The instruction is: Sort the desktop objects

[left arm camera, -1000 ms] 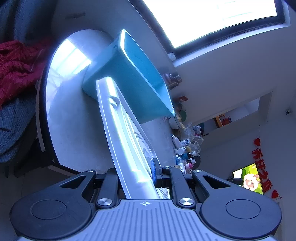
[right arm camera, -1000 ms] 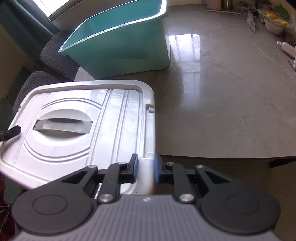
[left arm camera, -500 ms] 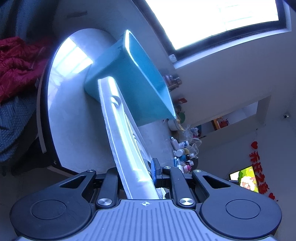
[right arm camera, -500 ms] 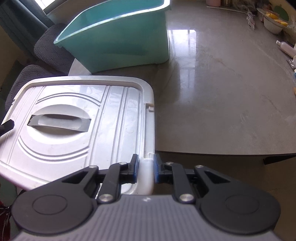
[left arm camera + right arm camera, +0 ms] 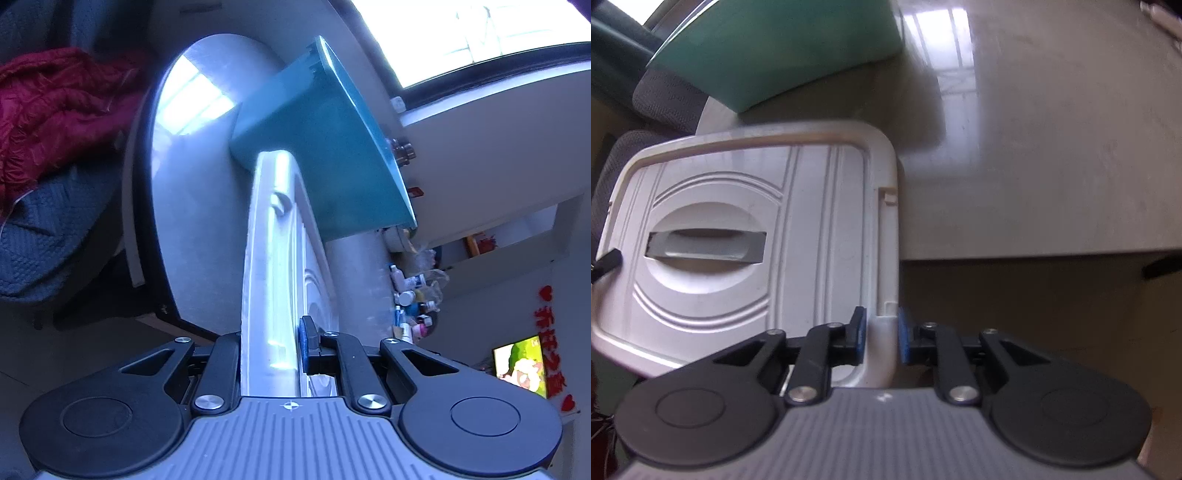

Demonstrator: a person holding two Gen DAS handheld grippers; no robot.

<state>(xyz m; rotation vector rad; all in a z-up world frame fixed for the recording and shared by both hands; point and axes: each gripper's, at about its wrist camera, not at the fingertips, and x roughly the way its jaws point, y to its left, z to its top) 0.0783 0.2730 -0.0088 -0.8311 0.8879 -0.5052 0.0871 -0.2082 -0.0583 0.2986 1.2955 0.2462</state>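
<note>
A white plastic lid (image 5: pixel 750 236) with a grey recessed handle (image 5: pixel 705 247) is held in the air between both grippers, off the table's near edge. My right gripper (image 5: pixel 881 334) is shut on the lid's right rim. My left gripper (image 5: pixel 273 343) is shut on the opposite rim, which it sees edge-on as the lid (image 5: pixel 273 258). The left fingertip (image 5: pixel 607 260) shows at the lid's left edge in the right wrist view. A teal storage bin (image 5: pixel 783 48) stands open on the grey table (image 5: pixel 1052 147) beyond the lid; it also shows in the left wrist view (image 5: pixel 325 155).
Several small bottles and tubes (image 5: pixel 410 299) are clustered at the table's far end, near a bowl (image 5: pixel 397 236). Dark upholstered chairs (image 5: pixel 665 99) stand by the table's left side. A red garment (image 5: pixel 51 118) lies over a blue blanket (image 5: pixel 37 236) beside the table.
Both grippers have carried the lid down and toward me, away from the bin. The right wrist view now shows less of the bin and is motion-blurred.
</note>
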